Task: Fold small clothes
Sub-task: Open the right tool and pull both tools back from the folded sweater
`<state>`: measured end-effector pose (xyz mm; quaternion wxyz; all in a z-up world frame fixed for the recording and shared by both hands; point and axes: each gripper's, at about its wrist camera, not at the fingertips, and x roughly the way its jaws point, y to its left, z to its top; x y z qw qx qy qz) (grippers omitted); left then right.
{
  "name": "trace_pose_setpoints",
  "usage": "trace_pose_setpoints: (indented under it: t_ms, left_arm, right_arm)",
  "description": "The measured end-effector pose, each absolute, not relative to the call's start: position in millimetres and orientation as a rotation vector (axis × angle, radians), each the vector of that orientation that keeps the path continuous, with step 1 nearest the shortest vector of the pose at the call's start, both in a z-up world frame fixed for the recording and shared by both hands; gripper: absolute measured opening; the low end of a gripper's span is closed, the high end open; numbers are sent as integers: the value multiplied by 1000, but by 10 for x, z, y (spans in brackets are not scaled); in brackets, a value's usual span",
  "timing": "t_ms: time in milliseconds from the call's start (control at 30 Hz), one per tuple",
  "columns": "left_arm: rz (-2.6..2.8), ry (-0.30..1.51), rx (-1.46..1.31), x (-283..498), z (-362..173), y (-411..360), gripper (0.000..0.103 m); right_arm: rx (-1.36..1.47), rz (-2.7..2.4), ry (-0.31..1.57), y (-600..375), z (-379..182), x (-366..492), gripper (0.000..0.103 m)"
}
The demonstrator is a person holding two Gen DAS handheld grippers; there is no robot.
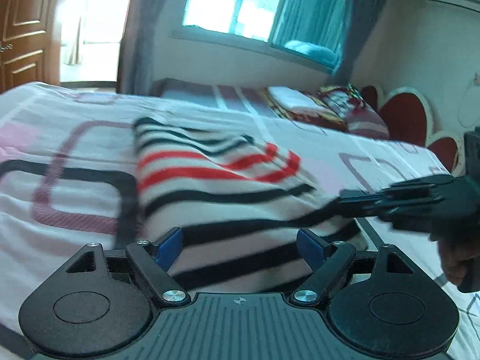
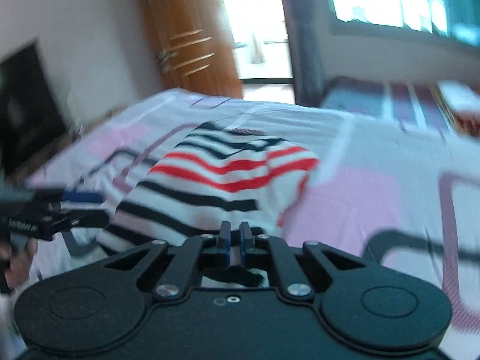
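— Black housing and two round pivots fill the bottom of the left wrist view, and from them the left gripper (image 1: 240, 247) spreads its blue pads wide, with nothing pinched between them. What lies under it?

— Just past those parted pads, the striped garment (image 1: 216, 180), white with black bands and a block of red ones in the middle. It is spread on the bed (image 1: 60, 126), whose cover is pink and white with rounded square outlines.

— And the other claw?

— From its own camera the right gripper (image 2: 235, 240) is clenched, the two pads nearly together. A dark strip of the cloth's near edge shows right behind them, and in the left view its closed tip meets the garment's right edge, which is lifted there. So it appears to be grasping that edge, though blur hides the exact contact.

— Beyond the garment?

— A wooden door (image 2: 192, 36) and a bright doorway, a window (image 1: 258, 9) with grey curtains, and red and white bedding (image 1: 330, 105) piled near the red headboard (image 1: 402, 117).
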<state>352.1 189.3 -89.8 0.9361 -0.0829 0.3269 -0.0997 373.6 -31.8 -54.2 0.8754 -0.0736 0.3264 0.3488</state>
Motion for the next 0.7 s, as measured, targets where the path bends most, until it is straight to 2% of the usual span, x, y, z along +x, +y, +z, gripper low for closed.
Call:
trace_pose_setpoints:
  t_ms: [100, 167, 300, 400, 433, 467, 500, 533, 600, 700]
  left_arm:
    - [-180, 705, -152, 3548, -1002, 1789, 83]
    - [-165, 704, -131, 3536, -1005, 1744, 83]
    - [-104, 705, -89, 3439, -905, 1682, 83]
    - [-35, 670, -82, 3149, -728, 1673, 85]
    - [-16, 662, -80, 3057, -684, 1674, 88]
    - [1, 647, -74, 2925, -633, 1660, 102]
    - [31, 617, -65, 2775, -583, 1635, 103]
    - [50, 599, -53, 2652, -540, 1613, 103]
    - [52, 600, -38, 2429, -457, 1562, 103]
    - [42, 595, -31, 2061, -306, 1483, 103]
  right_arm:
    - [-344, 628, 758, -145, -801, 3777, 1]
    - [-331, 585, 768, -194, -936, 3799, 6]
    - [-275, 517, 837, -329, -1097, 3891, 6]
    - [-55, 518, 805, -620, -882, 3810, 22]
    - [-37, 512, 788, -664, -803, 3745, 31]
    - [-39, 505, 789, -685, -723, 3660, 34]
    - [-39, 509, 785, -703, -638, 3551, 41]
    - [-34, 517, 768, -727, -566, 3430, 59]
    - [-55, 504, 719, -737, -435, 3155, 83]
    - [-79, 488, 677, -743, -279, 2758, 89]
